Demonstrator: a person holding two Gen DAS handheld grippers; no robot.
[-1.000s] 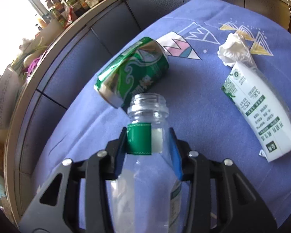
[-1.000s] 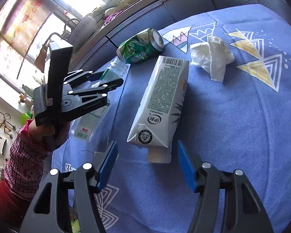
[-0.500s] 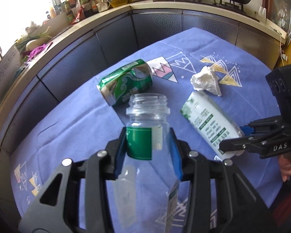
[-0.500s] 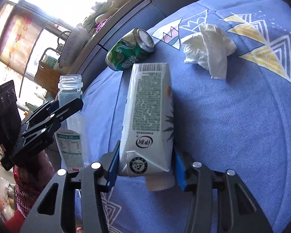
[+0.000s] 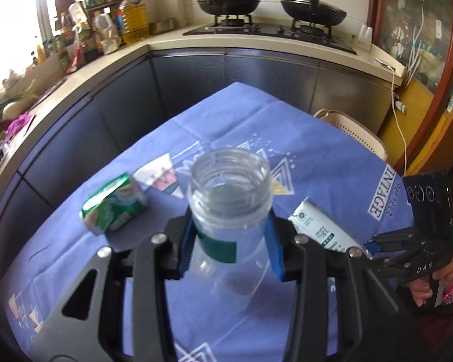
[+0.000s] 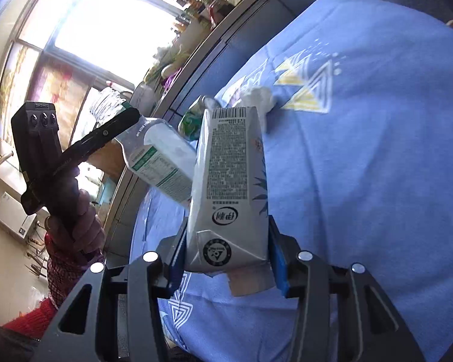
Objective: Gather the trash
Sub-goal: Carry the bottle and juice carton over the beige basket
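Observation:
My left gripper (image 5: 231,247) is shut on a clear, uncapped plastic bottle (image 5: 229,193) with a green label, held above the table. It also shows in the right wrist view (image 6: 154,150). My right gripper (image 6: 226,256) is shut on a white milk carton (image 6: 231,181), lifted off the blue tablecloth (image 6: 362,150). The carton also shows in the left wrist view (image 5: 323,229). A green can (image 5: 114,208) lies on its side on the cloth. A crumpled white tissue (image 6: 258,96) lies beyond the carton, beside the can (image 6: 191,120).
The table's blue cloth (image 5: 302,129) ends at dark kitchen cabinets (image 5: 256,81). A counter holds a stove with two pans (image 5: 268,3) and bottles (image 5: 133,18). A white chair back (image 5: 356,132) stands at the table's far right edge.
Both grippers have risen from the table with their loads. The right gripper closed on the carton and lifted it; the left tilted the bottle upward.

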